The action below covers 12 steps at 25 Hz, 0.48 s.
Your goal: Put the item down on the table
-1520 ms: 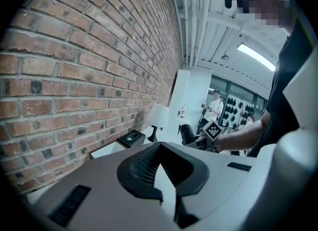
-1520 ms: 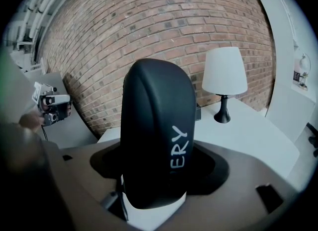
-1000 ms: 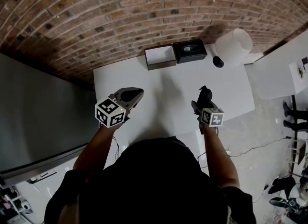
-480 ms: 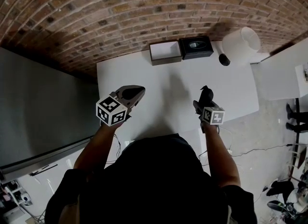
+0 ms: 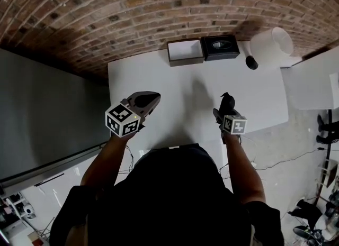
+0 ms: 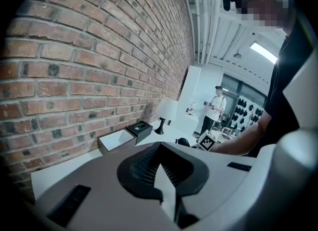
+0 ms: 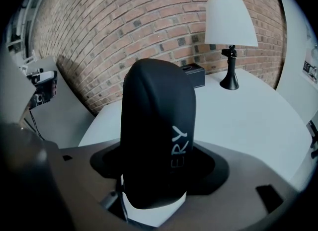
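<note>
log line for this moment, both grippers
left gripper shut, empty | right gripper shut on black item | over white table

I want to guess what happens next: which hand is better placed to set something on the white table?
Right. The right gripper holds the rounded black item with white lettering above the white table; the left gripper is empty.

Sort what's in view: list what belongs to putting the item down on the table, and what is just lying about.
Belongs to the job:
- black item, gripped in the right claw
- white table

Just lying about:
- lamp
- open box by the wall
- black box beside it
- left claw, holding nothing
</note>
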{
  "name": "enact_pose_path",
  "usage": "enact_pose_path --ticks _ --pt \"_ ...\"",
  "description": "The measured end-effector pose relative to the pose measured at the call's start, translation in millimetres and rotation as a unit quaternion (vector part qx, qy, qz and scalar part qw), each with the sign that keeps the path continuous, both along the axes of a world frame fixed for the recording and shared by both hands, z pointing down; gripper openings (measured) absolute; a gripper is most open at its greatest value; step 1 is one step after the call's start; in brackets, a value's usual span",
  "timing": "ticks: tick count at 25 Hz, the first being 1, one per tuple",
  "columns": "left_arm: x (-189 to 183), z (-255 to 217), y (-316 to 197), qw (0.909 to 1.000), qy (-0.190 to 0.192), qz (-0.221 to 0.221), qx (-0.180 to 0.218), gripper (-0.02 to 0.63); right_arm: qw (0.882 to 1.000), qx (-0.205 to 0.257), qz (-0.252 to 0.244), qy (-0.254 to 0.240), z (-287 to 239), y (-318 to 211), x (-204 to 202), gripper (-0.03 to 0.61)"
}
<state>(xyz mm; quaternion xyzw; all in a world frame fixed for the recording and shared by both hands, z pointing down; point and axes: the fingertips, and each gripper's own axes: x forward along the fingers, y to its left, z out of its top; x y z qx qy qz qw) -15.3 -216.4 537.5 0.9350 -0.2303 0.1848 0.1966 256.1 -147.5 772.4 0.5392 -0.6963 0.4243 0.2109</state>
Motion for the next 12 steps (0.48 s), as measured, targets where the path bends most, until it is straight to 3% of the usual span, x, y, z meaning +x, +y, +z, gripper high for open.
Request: enact_pose_path --ticks 12 --pt "-0.9 11.1 0.7 0.9999 -0.007 -0.01 -0.012 0.016 0.999 -0.026 -0.011 0.021 32.7 4.5 3.4 0.345"
